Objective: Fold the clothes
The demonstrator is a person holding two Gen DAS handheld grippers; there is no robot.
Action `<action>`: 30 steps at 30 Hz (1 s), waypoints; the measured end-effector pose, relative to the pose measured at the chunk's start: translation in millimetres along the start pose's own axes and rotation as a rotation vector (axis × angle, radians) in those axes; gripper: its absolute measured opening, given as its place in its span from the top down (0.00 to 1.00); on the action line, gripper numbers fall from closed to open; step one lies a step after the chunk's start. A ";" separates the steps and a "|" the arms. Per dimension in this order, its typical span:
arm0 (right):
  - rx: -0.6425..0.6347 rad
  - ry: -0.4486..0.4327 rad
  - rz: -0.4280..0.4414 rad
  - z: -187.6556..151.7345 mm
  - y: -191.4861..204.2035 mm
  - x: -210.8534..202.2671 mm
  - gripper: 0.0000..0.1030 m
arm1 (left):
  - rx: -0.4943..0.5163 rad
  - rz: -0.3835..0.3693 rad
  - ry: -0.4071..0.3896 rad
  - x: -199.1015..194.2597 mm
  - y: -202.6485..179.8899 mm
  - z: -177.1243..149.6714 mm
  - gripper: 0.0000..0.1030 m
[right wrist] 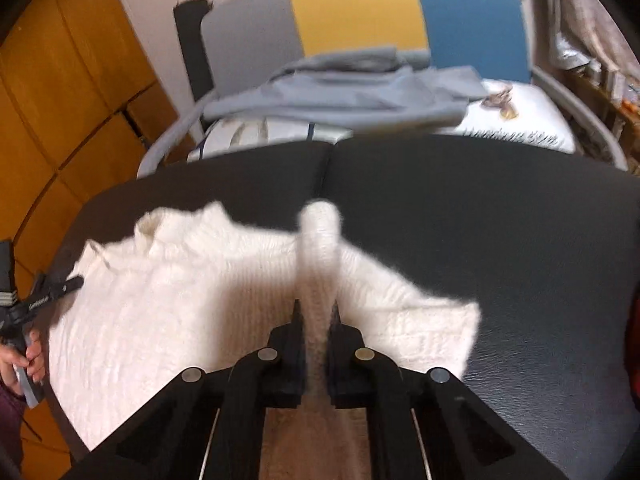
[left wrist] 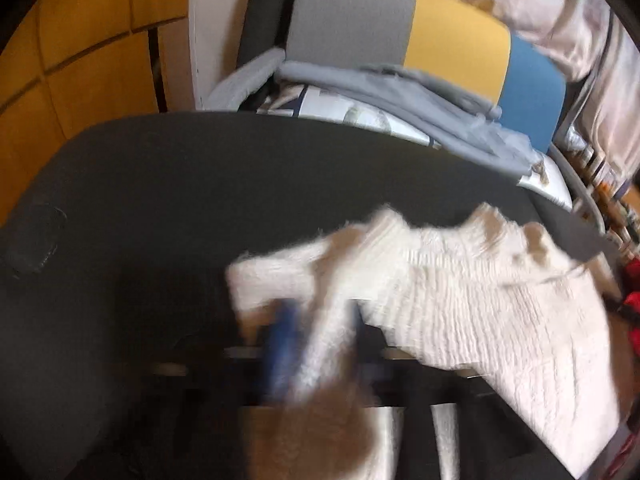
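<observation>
Right wrist view: your right gripper [right wrist: 315,312] pinches a fold of the white sweater [right wrist: 168,300]; only here, your hand [right wrist: 24,356] at 9 o'clock.
Left wrist view: your left gripper [left wrist: 316,320], blurred, clamps a sleeve.

You're at a dark table [right wrist: 500,220] with a seam down the middle. Behind it, a chair [right wrist: 360,8] with grey, yellow and blue back panels, grey cloth [right wrist: 340,96] draped over its seat. Orange wood panelling [left wrist: 92,40] left, pale curtain [left wrist: 560,12] right.

The dark worktop [right wrist: 480,240] lies bare right of the white sweater [right wrist: 180,300]; a clothes-laden chair [right wrist: 472,20] blocks its far edge.
</observation>
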State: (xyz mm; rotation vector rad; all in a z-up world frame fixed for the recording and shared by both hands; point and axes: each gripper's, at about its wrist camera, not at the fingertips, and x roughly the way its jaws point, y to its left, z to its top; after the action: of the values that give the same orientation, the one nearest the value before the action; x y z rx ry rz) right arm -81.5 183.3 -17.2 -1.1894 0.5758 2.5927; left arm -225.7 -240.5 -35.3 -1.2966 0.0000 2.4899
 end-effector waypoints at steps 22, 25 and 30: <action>-0.070 -0.252 -0.108 -13.2 38.0 -43.3 0.77 | -0.009 0.084 -0.277 -61.1 -16.7 -35.5 0.89; -0.249 -0.170 -0.060 -15.0 75.2 -16.4 0.77 | 0.097 0.035 -0.250 -51.9 -52.4 -36.4 0.70; -0.512 -0.083 -0.130 -27.2 111.2 28.8 0.77 | 0.152 0.071 -0.132 -2.1 -75.9 -24.5 0.70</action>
State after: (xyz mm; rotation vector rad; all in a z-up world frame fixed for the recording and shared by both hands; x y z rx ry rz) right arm -122.2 72.9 -27.1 -1.1917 -0.1960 2.7395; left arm -182.9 -173.1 -36.5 -1.0878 0.2034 2.5746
